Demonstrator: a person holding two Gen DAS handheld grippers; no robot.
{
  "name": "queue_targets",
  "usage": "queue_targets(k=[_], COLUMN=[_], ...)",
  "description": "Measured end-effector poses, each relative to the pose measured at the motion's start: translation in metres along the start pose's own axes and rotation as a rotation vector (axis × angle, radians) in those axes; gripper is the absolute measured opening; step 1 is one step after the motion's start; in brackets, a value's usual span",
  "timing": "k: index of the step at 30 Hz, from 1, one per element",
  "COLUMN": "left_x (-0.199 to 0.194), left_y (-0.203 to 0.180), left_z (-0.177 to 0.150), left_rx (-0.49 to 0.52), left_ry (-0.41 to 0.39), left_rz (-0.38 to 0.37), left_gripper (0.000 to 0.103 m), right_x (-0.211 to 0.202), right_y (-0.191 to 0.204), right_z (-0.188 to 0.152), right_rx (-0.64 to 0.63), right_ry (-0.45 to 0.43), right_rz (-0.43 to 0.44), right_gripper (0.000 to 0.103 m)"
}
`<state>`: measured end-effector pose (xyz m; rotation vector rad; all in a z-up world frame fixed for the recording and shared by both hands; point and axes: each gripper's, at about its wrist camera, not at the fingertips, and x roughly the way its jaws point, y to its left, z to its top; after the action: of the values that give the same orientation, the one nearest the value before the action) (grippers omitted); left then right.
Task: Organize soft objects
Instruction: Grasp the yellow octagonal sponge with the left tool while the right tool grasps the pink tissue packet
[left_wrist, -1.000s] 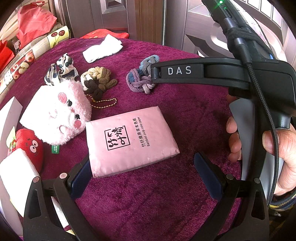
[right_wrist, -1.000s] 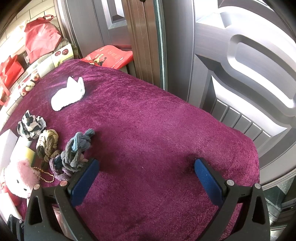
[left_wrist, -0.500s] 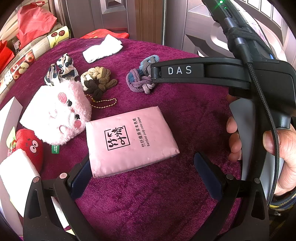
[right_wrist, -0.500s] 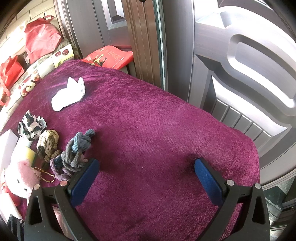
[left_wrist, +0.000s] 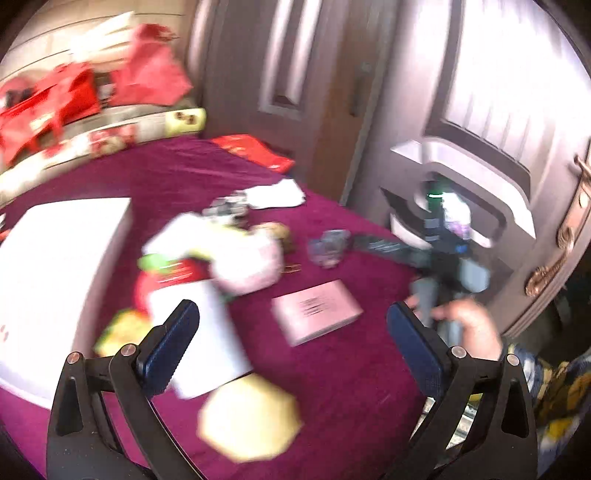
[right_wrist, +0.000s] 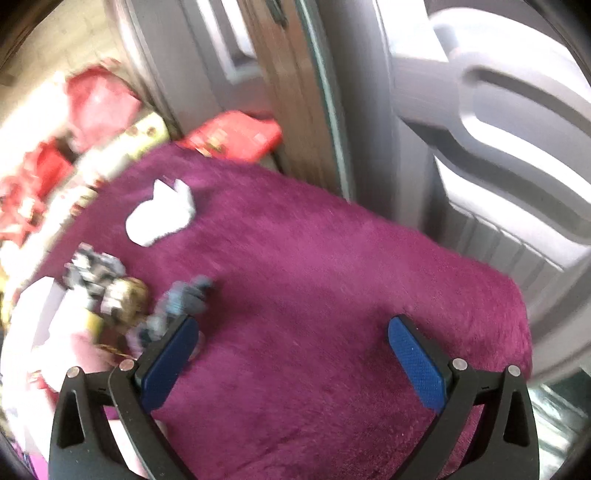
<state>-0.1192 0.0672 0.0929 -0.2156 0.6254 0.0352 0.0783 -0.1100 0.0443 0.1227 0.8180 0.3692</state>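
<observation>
Both views were blurred. The left gripper (left_wrist: 293, 332) hung above the magenta cloth (left_wrist: 351, 369), fingers spread and empty; the pink tissue pack (left_wrist: 317, 311) lay beyond them. The right gripper (right_wrist: 291, 349) (likewise spread, empty) had the grey-blue knotted rope (right_wrist: 184, 302) near its left finger.

On the tabletop (left_wrist: 369, 369) the left wrist view shows one pink tissue pack (left_wrist: 317, 311) at centre, one pink plush toy (left_wrist: 255, 262) left of it, one red strawberry plush (left_wrist: 166, 277), one pale yellow round thing (left_wrist: 249, 421) at the bottom, too blurred to name, and one large white box (left_wrist: 55, 280) at the left edge. The right wrist view shows one white folded cloth (right_wrist: 160, 216) at upper left, and three knotted fabric pieces below it: one black-and-white (right_wrist: 92, 271), one tan (right_wrist: 123, 299), one blue-grey (right_wrist: 181, 301). Two tongs are counted, the left tongs (left_wrist: 291, 350) and the right tongs (right_wrist: 291, 362), each with two blue-padded fingers spread apart.
</observation>
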Motion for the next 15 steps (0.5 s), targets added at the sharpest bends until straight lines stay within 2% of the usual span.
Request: queue_targets(k=[4,5,6,7,10,13,15], left_x=[-0.026,-0.027,-0.024,-0.02,0.004,0.022,0.025], left_y=[0.046,0.053,0.06,0.066,0.074,0.065,0.054], left_z=[-0.02,-0.023,-0.031,-0.037,-0.056,-0.071,-0.072], left_rx=[-0.066,-0.089,-0.118,-0.156,-0.252,-0.268,-0.22], left_ry=[0.029,0.044,0.072,0.11,0.26,0.33,0.324], left_rz=[0.106,0.106,0.093,0.074,0.063,0.065,0.091], left_gripper=[0.103,0.103,0.103,0.103,0.103,0.103,0.103], right_x=[-0.053,-0.061,-0.066,-0.069,-0.059,-0.047,-0.043], right_y=[0.015,0.021,0.026,0.036,0.06,0.079,0.091], right_z=[0.005,0.006,0.007,0.006,-0.004,-0.025,-0.037], right_rx=[-0.183,-0.229,-0.276,-0.339,-0.447,-0.522,-0.566], right_ry=[-0.258,-0.269,-0.253,-0.201,-0.012,0.071,0.085], right_rz=[0.193,0.241,0.293,0.363,0.471,0.457,0.427], right_gripper=[0.103,0.103,0.103,0.103,0.103,0.103,0.103])
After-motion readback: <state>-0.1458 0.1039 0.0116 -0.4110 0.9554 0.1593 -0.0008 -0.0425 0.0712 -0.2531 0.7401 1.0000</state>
